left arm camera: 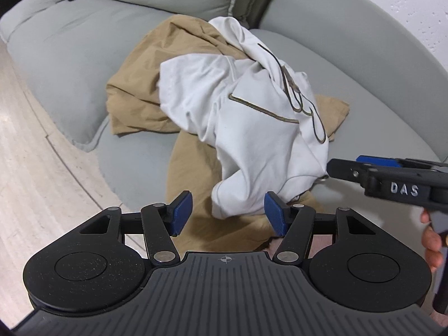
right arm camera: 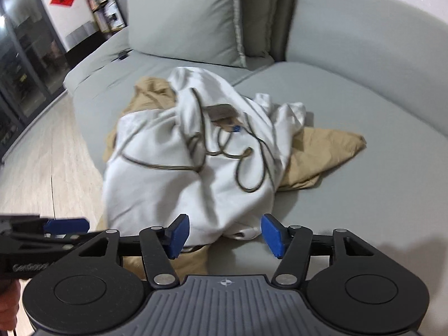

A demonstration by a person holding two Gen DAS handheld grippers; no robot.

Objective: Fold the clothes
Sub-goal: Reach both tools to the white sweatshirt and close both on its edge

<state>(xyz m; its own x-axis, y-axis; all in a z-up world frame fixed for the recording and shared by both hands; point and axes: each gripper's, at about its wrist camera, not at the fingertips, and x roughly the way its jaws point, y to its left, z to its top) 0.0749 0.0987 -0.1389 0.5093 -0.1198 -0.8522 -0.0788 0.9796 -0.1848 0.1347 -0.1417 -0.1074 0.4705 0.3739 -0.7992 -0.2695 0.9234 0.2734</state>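
Observation:
A crumpled white garment (left arm camera: 246, 106) with thin dark line trim lies on top of a tan garment (left arm camera: 134, 95) on a grey sofa seat (left arm camera: 70, 56). My left gripper (left arm camera: 228, 214) is open just in front of the white garment's near edge. My right gripper (right arm camera: 225, 236) is open, its jaws either side of the white garment's (right arm camera: 179, 168) near hem. The tan garment (right arm camera: 322, 151) sticks out to the right under the white one. The right gripper also shows from the side in the left wrist view (left arm camera: 347, 168), and the left gripper's side shows in the right wrist view (right arm camera: 67, 225).
The sofa has a grey back cushion (right arm camera: 184, 19) and a curved backrest (right arm camera: 364, 44). Pale wooden floor (right arm camera: 36, 168) lies left of the sofa. A small dark object (right arm camera: 122, 55) rests on the far seat. Shelves and glass doors stand at far left.

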